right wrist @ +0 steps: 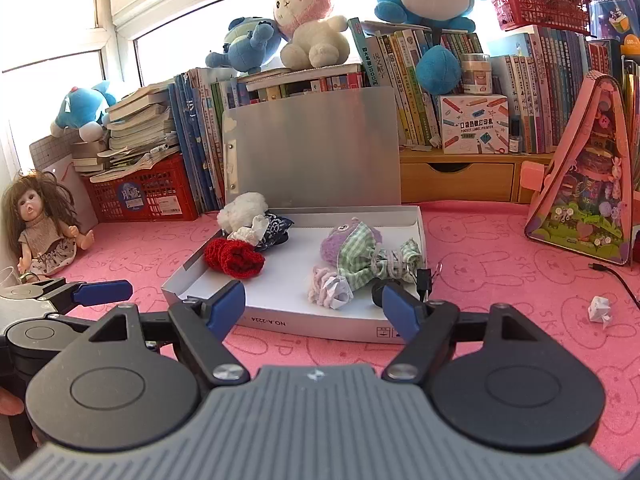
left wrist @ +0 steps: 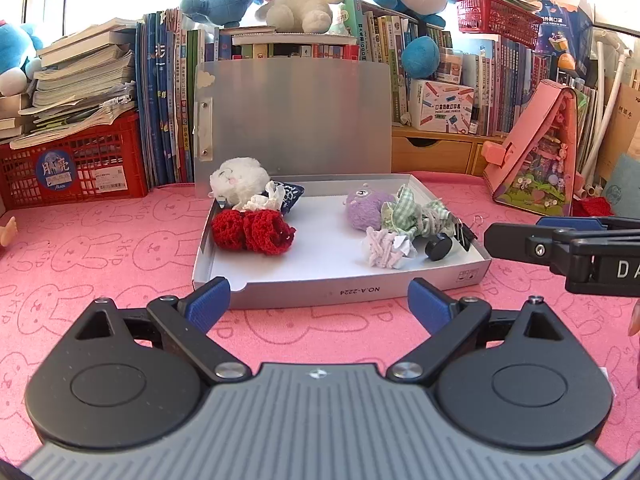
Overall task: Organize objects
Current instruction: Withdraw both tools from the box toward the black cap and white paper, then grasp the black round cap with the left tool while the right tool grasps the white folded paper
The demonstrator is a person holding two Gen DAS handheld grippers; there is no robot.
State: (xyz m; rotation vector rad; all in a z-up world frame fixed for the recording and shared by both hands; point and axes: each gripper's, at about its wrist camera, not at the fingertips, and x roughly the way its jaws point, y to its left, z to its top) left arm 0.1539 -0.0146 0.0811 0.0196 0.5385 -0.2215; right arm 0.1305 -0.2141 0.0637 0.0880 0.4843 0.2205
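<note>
An open white box (left wrist: 360, 292) (right wrist: 312, 326) lies on the pink mat with its grey lid (left wrist: 296, 116) standing upright. Inside on the left are a white plush (left wrist: 240, 178), a blue patterned cloth (left wrist: 292, 194) and a red crocheted piece (left wrist: 252, 232). On the right are a purple plush (left wrist: 362, 210), a green checked cloth (left wrist: 408, 216), crumpled paper (left wrist: 384, 252), a black round piece (left wrist: 438, 248) and a binder clip (left wrist: 464, 234). My left gripper (left wrist: 320, 302) hangs open before the box's front wall. My right gripper (right wrist: 314, 306) is open too, with nothing between its fingers.
A loose crumpled paper (right wrist: 600, 309) lies on the mat to the right. A doll (right wrist: 40, 224) sits at far left beside a red crate (right wrist: 148, 196) of books. A pink toy house (right wrist: 588, 184) stands at right. Shelves of books and plush toys line the back.
</note>
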